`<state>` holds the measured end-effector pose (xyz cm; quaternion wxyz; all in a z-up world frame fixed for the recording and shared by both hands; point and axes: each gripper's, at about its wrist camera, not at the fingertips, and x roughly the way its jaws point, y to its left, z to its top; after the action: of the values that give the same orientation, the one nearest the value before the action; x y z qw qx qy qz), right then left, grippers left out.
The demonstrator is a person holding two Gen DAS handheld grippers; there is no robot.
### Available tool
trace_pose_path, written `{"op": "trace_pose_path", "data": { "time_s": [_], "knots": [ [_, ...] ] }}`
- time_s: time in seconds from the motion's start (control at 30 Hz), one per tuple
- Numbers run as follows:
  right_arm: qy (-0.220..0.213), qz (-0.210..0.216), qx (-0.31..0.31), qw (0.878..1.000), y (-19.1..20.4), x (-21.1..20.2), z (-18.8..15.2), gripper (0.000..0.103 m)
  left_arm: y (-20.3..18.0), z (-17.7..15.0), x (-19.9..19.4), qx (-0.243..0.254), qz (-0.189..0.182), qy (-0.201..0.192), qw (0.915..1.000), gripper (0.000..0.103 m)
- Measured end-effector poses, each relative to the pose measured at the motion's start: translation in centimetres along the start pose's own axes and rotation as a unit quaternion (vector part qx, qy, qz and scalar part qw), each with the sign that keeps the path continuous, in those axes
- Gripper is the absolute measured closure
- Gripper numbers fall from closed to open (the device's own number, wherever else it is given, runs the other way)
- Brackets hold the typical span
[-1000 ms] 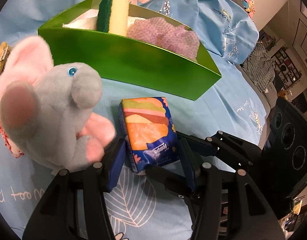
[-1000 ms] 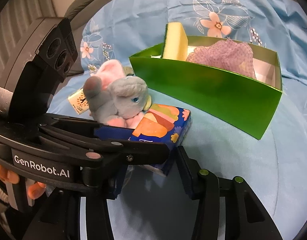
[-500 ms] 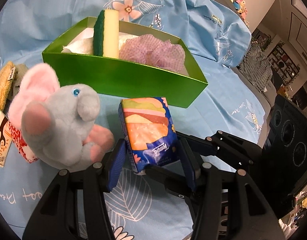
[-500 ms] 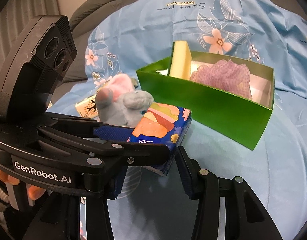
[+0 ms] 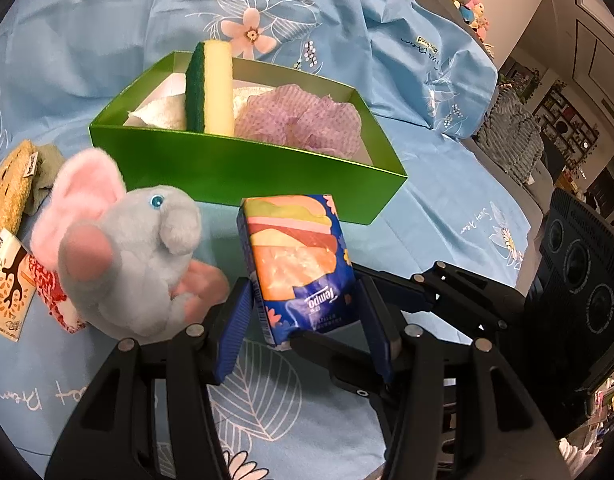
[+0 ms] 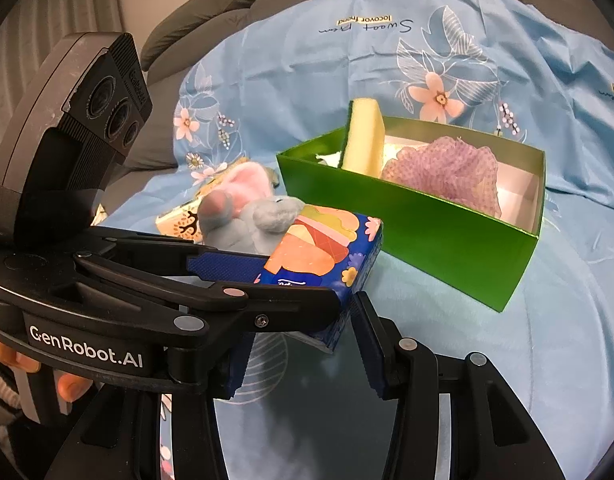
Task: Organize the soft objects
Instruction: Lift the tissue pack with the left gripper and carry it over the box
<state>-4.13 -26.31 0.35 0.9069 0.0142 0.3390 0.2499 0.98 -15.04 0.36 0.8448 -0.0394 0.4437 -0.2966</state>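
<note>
Between the blue pads of the left gripper (image 5: 303, 328) sits a tissue pack (image 5: 301, 268), its lower end clamped from both sides, its colourful top tipped toward the box. From the right wrist view the same pack (image 6: 327, 260) lies across the left gripper's fingers (image 6: 227, 264), and the right gripper (image 6: 303, 354) comes in from below with its jaws at mid width around the pack's near corner; whether its pads actually press the pack cannot be told, since the other tool hides one side. Just left of the pack stands a grey plush (image 5: 123, 252) with pink ears, touching the left finger. Behind both, the green box (image 5: 247, 164) rests on the blue sheet (image 5: 447, 184), holding an upright sponge (image 5: 211, 88), a purple cloth (image 5: 303, 120) and a white towel (image 5: 159, 112). Left of the plush lie a tagged tan pad (image 5: 7, 200) and a red patterned cloth (image 5: 51, 300).
</note>
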Motion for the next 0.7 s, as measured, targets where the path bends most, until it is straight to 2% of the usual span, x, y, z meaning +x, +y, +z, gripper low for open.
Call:
{"op": "trace_pose_path", "data": {
  "time_s": [0.7],
  "knots": [
    [-0.015, -0.002, -0.008, 1.0, 0.1, -0.5, 0.24, 0.053, -0.43, 0.16, -0.3, 0.007, 0.003, -0.009, 0.9999, 0.051]
  ]
}}
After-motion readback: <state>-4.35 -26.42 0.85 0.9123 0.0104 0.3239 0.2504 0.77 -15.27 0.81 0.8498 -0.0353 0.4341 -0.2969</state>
